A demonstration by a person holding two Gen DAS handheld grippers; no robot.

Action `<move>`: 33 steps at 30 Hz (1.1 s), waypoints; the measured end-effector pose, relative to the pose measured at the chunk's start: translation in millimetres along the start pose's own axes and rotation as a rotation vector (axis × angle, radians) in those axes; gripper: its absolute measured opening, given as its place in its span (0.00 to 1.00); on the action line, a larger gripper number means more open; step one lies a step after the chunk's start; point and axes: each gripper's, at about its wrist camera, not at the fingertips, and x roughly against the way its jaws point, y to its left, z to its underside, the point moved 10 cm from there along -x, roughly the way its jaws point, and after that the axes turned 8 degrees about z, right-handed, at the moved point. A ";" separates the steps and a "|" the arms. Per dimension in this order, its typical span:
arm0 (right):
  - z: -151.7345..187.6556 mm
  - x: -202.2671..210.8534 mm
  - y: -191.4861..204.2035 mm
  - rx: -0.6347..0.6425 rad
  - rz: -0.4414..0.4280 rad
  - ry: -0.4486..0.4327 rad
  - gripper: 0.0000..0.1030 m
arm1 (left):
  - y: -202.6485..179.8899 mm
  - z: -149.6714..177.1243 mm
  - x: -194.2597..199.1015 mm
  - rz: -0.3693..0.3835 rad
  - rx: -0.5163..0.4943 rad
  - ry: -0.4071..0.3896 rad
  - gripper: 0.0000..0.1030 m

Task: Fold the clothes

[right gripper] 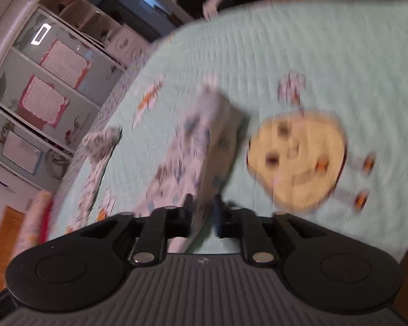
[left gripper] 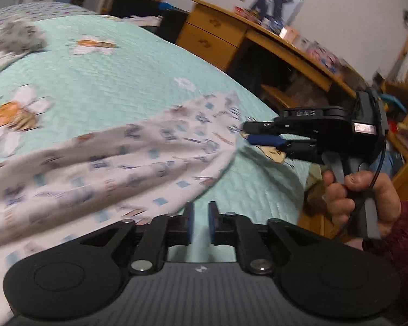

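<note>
Two tools work over one white printed garment (left gripper: 122,157), which lies spread on the pale green bed (left gripper: 108,81). What matters for the next fold is how that garment lies from each tool.

From the left tool (left gripper: 201,214), the cloth sits ahead and to the left. Its near edge passes just beside the left finger, but none of it lies in the gap. The jaws stand a little apart, and only the bed cover shows between them, so this tool holds nothing.

The garment's long axis runs from well off the left tool's left side, across its front, to a gathered corner ahead and to its right. There the creases draw together toward the right tool (left gripper: 246,133), held by a hand (left gripper: 361,198) in a dark red sleeve.

In the right wrist view, a raised fold of cloth stands directly between that tool's jaws and stretches away ahead of it. Blur hides whether the pads press on the fold or only flank it, so its grip cannot be told.

By this reading the right tool is nearer, already at the corner. The left tool would need to shift leftward onto the cloth edge before any fold can be carried over.
</note>
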 end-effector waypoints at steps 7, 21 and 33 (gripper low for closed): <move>14.0 -2.3 66.4 0.281 -0.123 0.059 0.24 | 50.6 10.6 66.4 -0.129 0.140 -0.139 0.28; 81.8 -31.0 127.9 0.474 -0.100 0.198 0.07 | 89.1 54.0 108.2 -0.099 0.373 -0.117 0.23; 175.1 -44.4 159.8 0.512 -0.157 0.510 0.06 | 99.4 46.3 154.4 -0.117 0.401 -0.228 0.28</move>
